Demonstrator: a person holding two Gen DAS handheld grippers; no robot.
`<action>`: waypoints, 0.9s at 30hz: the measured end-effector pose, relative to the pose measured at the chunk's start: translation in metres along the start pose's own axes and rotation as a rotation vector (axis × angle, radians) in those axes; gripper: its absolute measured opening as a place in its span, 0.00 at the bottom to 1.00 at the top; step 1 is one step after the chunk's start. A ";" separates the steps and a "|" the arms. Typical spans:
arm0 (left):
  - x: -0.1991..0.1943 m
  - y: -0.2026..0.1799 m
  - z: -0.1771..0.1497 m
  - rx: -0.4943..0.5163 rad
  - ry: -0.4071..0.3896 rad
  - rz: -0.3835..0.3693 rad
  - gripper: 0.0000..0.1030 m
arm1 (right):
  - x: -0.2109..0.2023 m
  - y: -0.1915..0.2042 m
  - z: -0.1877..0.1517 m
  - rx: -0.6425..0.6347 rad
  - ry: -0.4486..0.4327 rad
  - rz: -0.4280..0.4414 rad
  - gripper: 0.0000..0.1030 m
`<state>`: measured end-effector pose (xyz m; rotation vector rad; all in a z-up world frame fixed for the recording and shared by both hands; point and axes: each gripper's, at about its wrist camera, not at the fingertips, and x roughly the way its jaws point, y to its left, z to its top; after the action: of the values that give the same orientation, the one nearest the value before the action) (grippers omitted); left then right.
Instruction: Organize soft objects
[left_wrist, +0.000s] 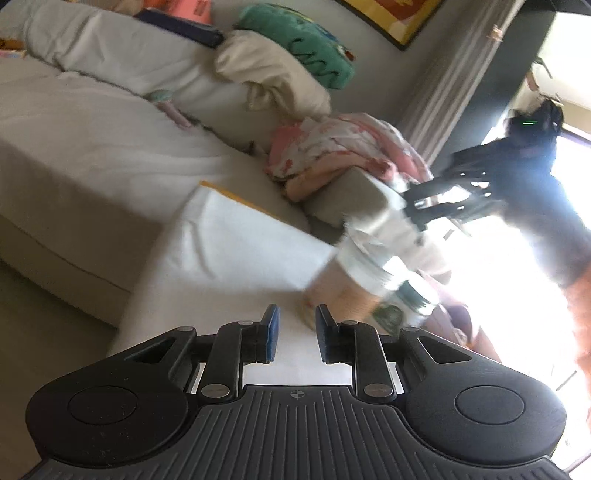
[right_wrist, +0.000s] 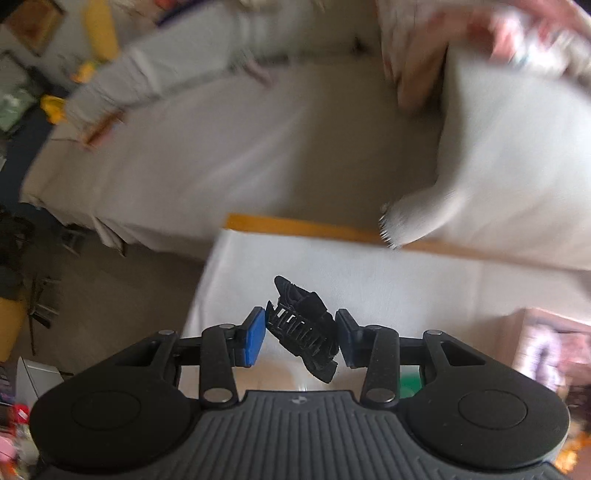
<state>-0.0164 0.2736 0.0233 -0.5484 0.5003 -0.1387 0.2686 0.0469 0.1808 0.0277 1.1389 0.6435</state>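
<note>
The sofa is covered in off-white fabric. A teal cushion marked with dark wavy lines is seen at its back, beside a cream cloth. A blanket in pink and white, with a blotchy pattern, is laid in the corner. The flat white cushion is edged with a yellow-orange band. The hair claw clip is black. The pads of the right gripper are blue, and its body is black. The left gripper is coloured the same. A picture in yellow and orange is framed in black.
</note>
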 end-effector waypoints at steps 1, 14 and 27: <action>0.002 -0.009 -0.003 0.011 0.012 -0.011 0.23 | -0.019 -0.003 -0.016 -0.010 -0.019 0.010 0.40; 0.056 -0.181 -0.100 0.346 0.372 -0.333 0.23 | -0.080 -0.109 -0.263 -0.014 -0.036 -0.254 0.41; 0.064 -0.222 -0.130 0.441 0.403 -0.081 0.23 | -0.108 -0.135 -0.385 0.114 -0.084 -0.140 0.56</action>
<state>-0.0231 0.0087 0.0182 -0.1044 0.8132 -0.4314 -0.0241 -0.2308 0.0559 0.0706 1.0845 0.4485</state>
